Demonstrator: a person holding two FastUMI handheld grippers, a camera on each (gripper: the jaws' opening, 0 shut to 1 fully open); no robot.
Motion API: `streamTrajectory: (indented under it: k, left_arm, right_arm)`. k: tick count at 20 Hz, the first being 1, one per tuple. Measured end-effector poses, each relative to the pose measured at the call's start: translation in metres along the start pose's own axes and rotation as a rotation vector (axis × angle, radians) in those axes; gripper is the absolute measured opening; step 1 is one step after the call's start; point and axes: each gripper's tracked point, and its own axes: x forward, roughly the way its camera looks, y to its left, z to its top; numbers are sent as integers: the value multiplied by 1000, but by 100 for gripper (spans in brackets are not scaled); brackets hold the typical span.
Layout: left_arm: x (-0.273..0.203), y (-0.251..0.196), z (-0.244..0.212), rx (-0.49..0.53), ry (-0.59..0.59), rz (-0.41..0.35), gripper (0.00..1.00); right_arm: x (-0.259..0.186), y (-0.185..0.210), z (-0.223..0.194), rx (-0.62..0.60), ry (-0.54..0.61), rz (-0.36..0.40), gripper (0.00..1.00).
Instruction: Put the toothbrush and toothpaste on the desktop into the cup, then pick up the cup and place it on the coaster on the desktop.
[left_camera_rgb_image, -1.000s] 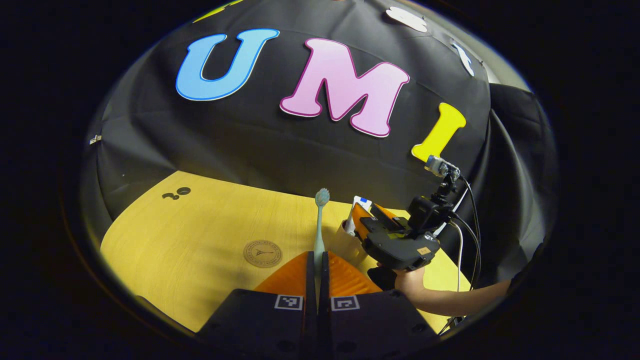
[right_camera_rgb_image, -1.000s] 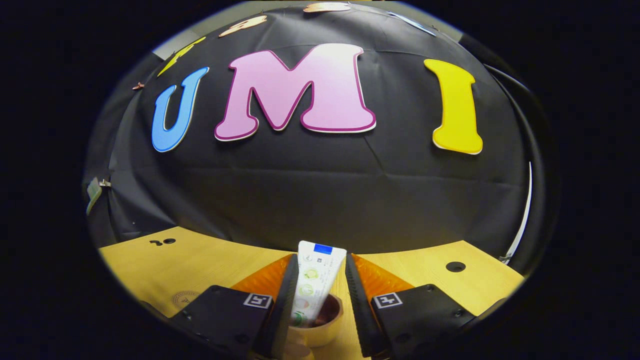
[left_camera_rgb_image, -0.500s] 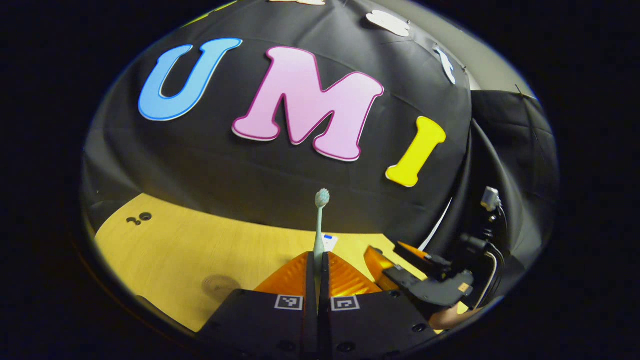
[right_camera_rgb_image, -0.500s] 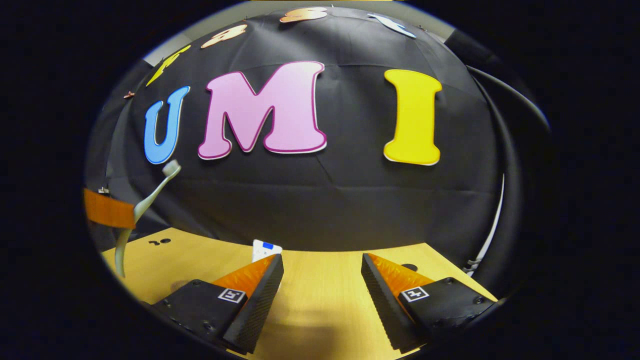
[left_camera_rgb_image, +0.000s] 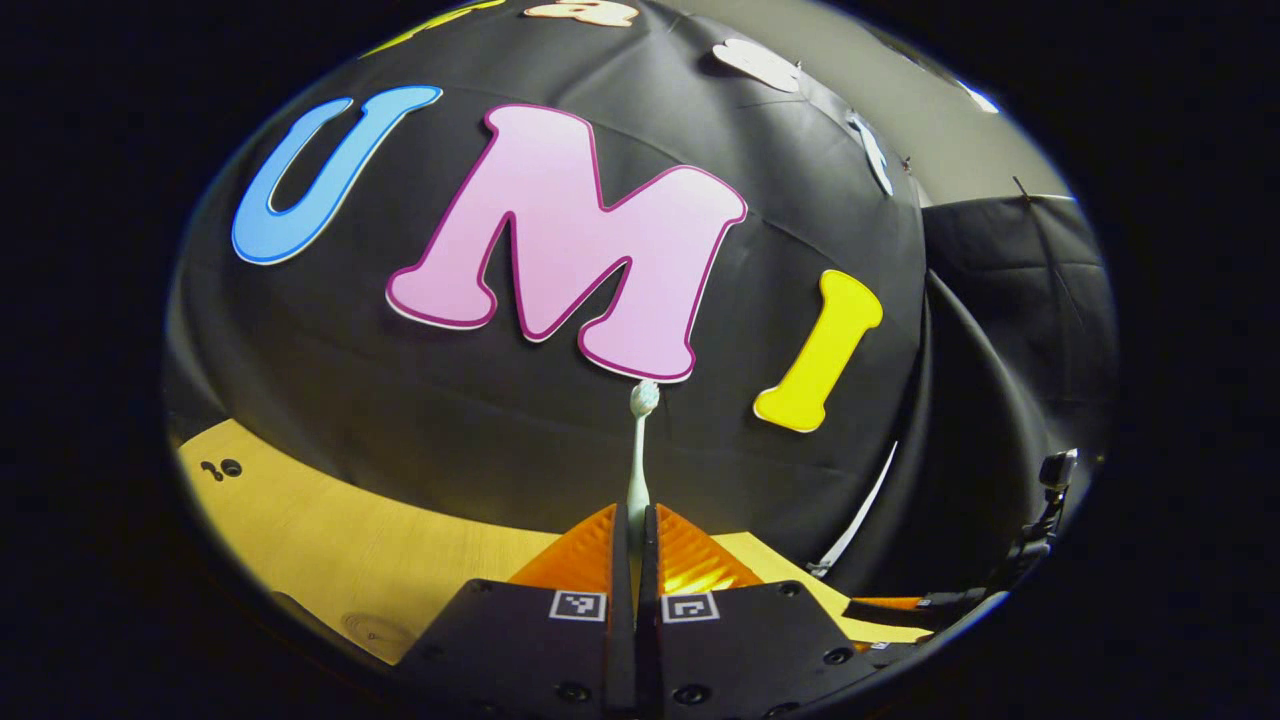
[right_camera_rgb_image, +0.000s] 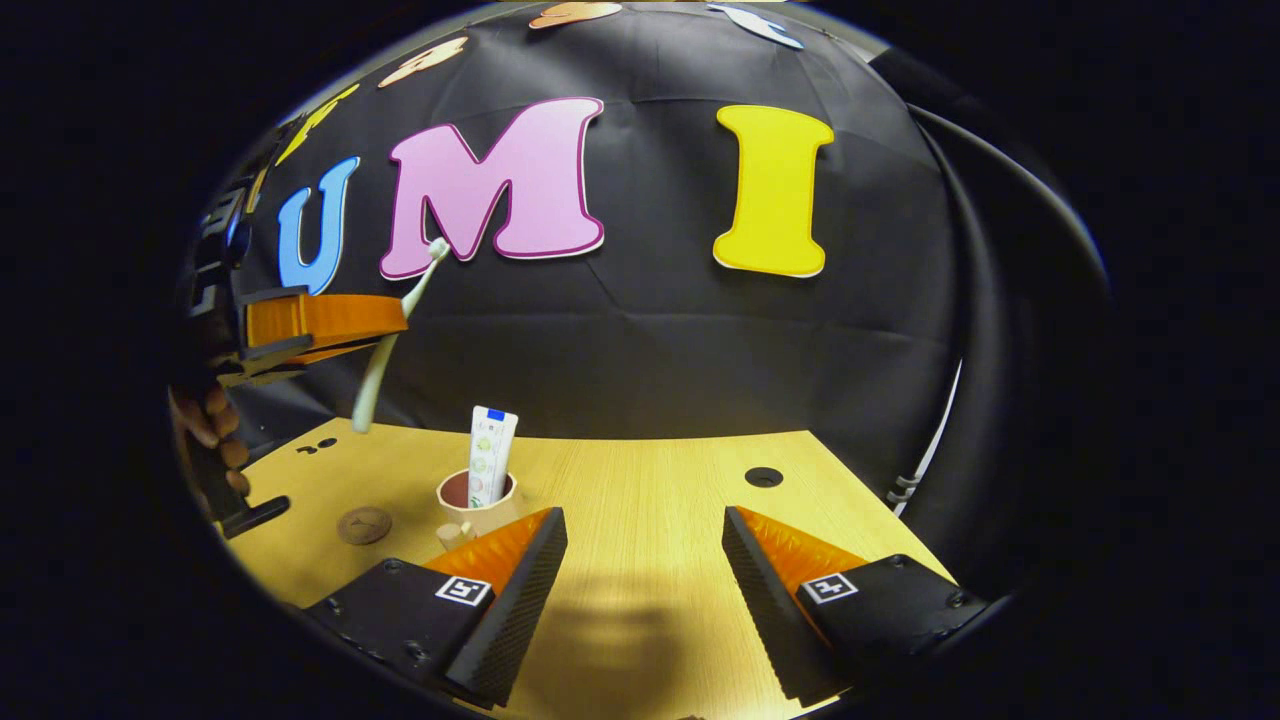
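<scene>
Broadly, the desk (right_camera_rgb_image: 640, 490) spans the lower half of the right gripper view and the lower left of the left gripper view. At that view's bottom centre the left gripper (left_camera_rgb_image: 636, 520) has its fingers pressed narrow on the toothbrush (left_camera_rgb_image: 639, 450), whose head points up. In the right gripper view the same gripper (right_camera_rgb_image: 320, 325) sits at the left edge, above the desk, with the toothbrush (right_camera_rgb_image: 385, 350) slanting through it, and a hand (right_camera_rgb_image: 210, 430) shows below it. The right gripper (right_camera_rgb_image: 645, 525), at the bottom centre, has its fingers spread wide with nothing between them. Left of centre, the cup (right_camera_rgb_image: 478, 505) stands on the desk with the toothpaste (right_camera_rgb_image: 490, 450) upright in it. The coaster (right_camera_rgb_image: 364, 524) lies near the cup's left.
</scene>
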Motion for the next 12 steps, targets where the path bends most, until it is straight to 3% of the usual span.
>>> streamTrajectory:
  k: [3, 12]
  left_arm:
    - [21, 3, -13, 11, -46, -9, 6]
    - [61, 17, -66, 82, -29, 27, 6]
  right_arm:
    - [-4, -4, 3, -4, -7, 3, 96]
    - [4, -14, -10, 56, 33, 2, 96]
